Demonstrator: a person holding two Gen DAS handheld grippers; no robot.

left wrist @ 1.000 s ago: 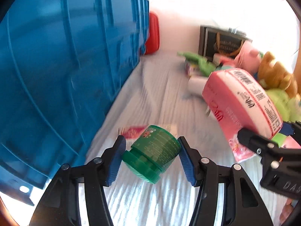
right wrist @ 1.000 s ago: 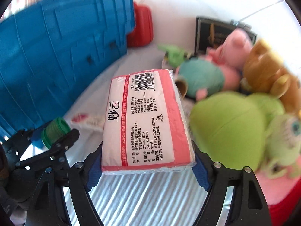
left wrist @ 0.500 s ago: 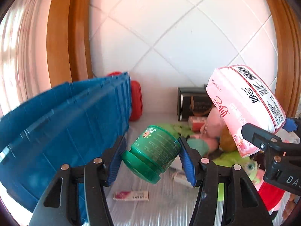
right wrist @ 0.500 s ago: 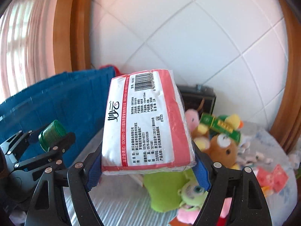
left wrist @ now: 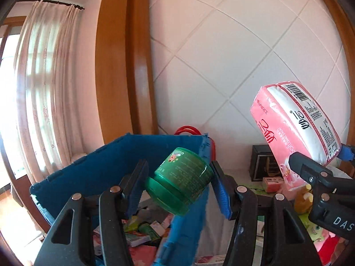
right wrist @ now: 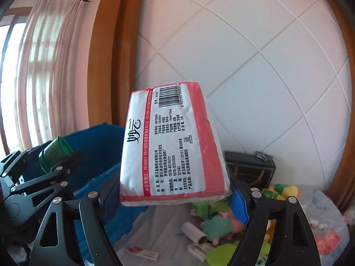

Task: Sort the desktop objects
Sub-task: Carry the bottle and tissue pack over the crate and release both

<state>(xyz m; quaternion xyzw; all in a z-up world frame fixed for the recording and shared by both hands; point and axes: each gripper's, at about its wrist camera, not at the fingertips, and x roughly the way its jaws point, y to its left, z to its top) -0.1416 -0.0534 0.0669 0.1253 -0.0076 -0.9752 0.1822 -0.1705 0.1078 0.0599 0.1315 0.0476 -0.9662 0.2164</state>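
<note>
Tiled wall behind; left gripper [left wrist: 178, 185] clamping green jar [left wrist: 180, 182] over blue crate [left wrist: 106, 168], right gripper [right wrist: 175, 196] clamping tissue pack [right wrist: 170, 146] (mid-carry); next, probably release inside crate.

One green jar [left wrist: 180, 180] and one pink tissue pack [right wrist: 173, 146] are up beside one blue crate [left wrist: 99, 168].

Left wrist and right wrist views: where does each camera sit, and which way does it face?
Left wrist: sits on the left gripper, facing along its fingers over the blue bin toward the tiled wall; its fingers clamp a green jar; right gripper at the right edge.
Right wrist: sits on the right gripper, facing the same wall; its fingers clamp a tissue pack; left gripper at the lower left.
Shared: bin, jar, pack, black box.
</note>
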